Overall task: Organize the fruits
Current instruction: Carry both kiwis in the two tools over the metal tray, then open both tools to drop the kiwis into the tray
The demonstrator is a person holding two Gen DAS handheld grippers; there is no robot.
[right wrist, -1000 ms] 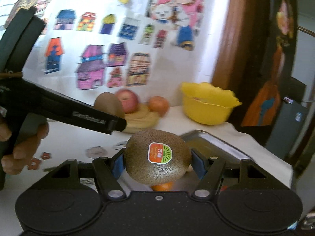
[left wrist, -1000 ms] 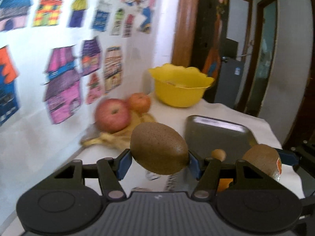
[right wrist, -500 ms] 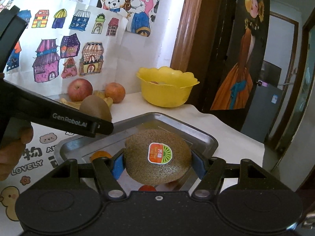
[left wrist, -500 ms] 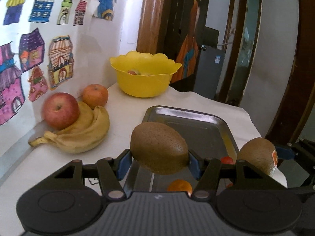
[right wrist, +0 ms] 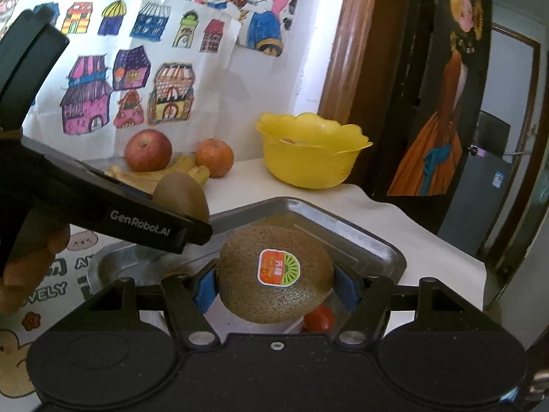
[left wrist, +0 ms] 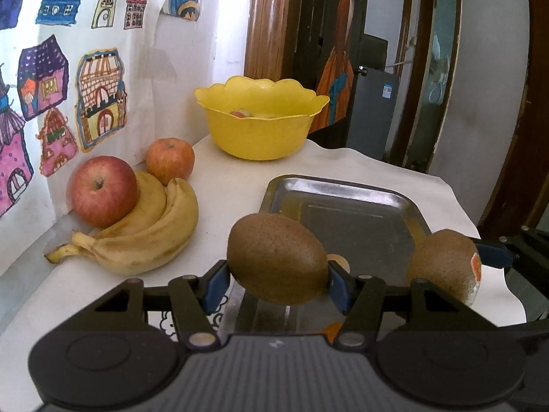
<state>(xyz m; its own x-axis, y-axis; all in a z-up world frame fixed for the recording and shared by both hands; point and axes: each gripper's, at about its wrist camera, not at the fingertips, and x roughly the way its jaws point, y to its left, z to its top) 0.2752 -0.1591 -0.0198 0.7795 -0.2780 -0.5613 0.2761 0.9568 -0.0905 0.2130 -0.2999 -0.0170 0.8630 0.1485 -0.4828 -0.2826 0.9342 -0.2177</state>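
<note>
Brown kiwis sit clamped in both tools: the left gripper (left wrist: 278, 279) pinches a plain kiwi (left wrist: 277, 257), the right gripper (right wrist: 274, 283) a stickered kiwi (right wrist: 276, 273), both above the metal tray (right wrist: 374, 240) at twelve o'clock. Best lower each gently, release apart, avoiding the small fruit underneath

"GenRobot.AI" on left gripper (right wrist: 161, 228) side | "OVELY" partly seen on table mat (right wrist: 51, 290) | kiwi (right wrist: 276, 274) sticker print unreadable

— Room over the metal tray (left wrist: 346, 206)? 
— Mostly bare toward its far end; small fruits only at the near end.
— Left of it?
— Blocked by bananas (left wrist: 147, 237) and apples; yellow bowl (left wrist: 260, 127) beyond.
</note>
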